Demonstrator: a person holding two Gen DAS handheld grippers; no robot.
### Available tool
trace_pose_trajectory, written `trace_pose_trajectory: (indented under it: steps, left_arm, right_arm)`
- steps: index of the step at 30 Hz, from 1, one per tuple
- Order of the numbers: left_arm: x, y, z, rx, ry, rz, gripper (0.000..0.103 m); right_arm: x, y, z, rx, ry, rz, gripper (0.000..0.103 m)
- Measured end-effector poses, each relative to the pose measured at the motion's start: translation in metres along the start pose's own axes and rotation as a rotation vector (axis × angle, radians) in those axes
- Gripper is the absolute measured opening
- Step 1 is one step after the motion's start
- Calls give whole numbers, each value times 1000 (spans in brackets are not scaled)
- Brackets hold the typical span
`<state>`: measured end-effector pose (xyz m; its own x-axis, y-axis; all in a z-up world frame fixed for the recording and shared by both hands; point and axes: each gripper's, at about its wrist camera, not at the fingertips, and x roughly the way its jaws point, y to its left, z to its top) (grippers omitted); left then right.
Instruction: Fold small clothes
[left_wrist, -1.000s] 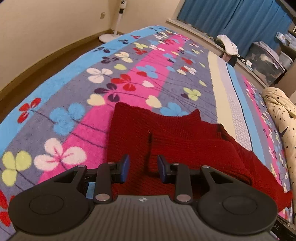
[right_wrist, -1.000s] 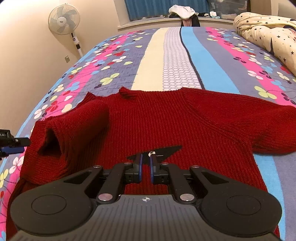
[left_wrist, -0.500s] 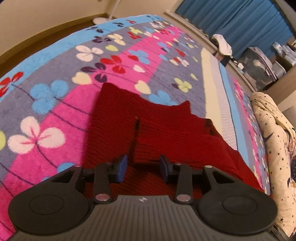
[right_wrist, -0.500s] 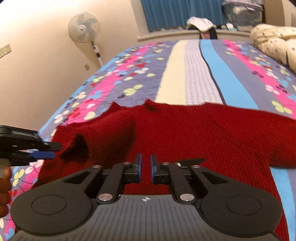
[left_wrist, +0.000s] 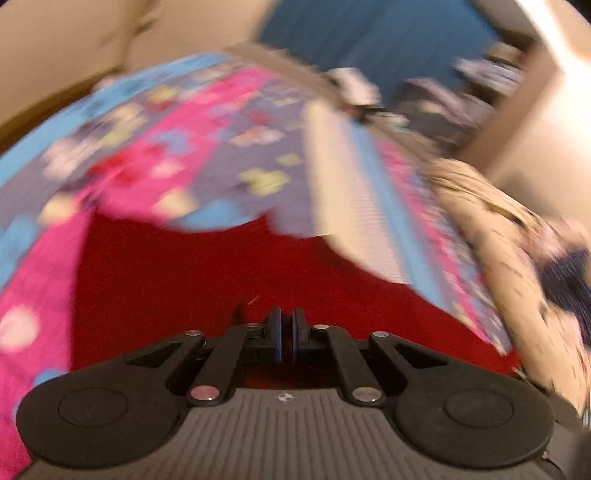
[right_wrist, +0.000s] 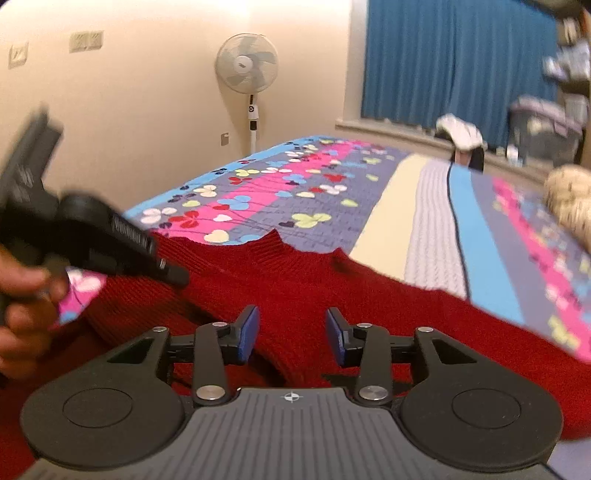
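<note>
A red knitted sweater (right_wrist: 332, 280) lies spread on the flowered bedspread (right_wrist: 295, 192). It fills the lower middle of the blurred left wrist view (left_wrist: 166, 280). My left gripper (left_wrist: 286, 332) has its jaws closed together low over the sweater; the blur hides whether cloth is pinched between them. It also shows at the left of the right wrist view (right_wrist: 110, 240), held in a hand over the sweater's left part. My right gripper (right_wrist: 291, 332) is open just above the sweater's body, with nothing between its blue pads.
A standing fan (right_wrist: 251, 70) is by the wall beyond the bed. Blue curtains (right_wrist: 454, 62) hang at the back. A cream star-print duvet (left_wrist: 517, 266) lies along the bed's right side. Storage boxes (right_wrist: 546, 125) and white cloth (right_wrist: 458, 129) sit by the window.
My left gripper went from open to closed and swung fast, blurring its view. My right gripper went from shut to open and its view tilted up from the sweater.
</note>
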<state>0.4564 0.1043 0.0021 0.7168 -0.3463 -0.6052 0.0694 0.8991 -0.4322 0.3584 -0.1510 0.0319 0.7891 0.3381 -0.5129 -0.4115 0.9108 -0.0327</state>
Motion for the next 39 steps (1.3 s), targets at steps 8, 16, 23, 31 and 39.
trace_pose_trajectory:
  steps: [8,16,23,31,39]
  left_arm:
    - [-7,-40,-11,120,23,-239,5]
    - [-9,-32,-10,109,34,-231,5]
    - [-20,4,14,26,-20,12,7]
    - [-15,88,30,-184,48,425,20]
    - [7,107,22,-219,141,352,53]
  right_arm:
    - [17,18,-18,-202,87,-33,52]
    - [21,-6,-14,-43,83,-103,21]
    - [30,-86,-27,434,179,-219,19]
    - [36,-116,-48,714,263,-188,28]
    - [37,-126,-54,809,254,-170,15]
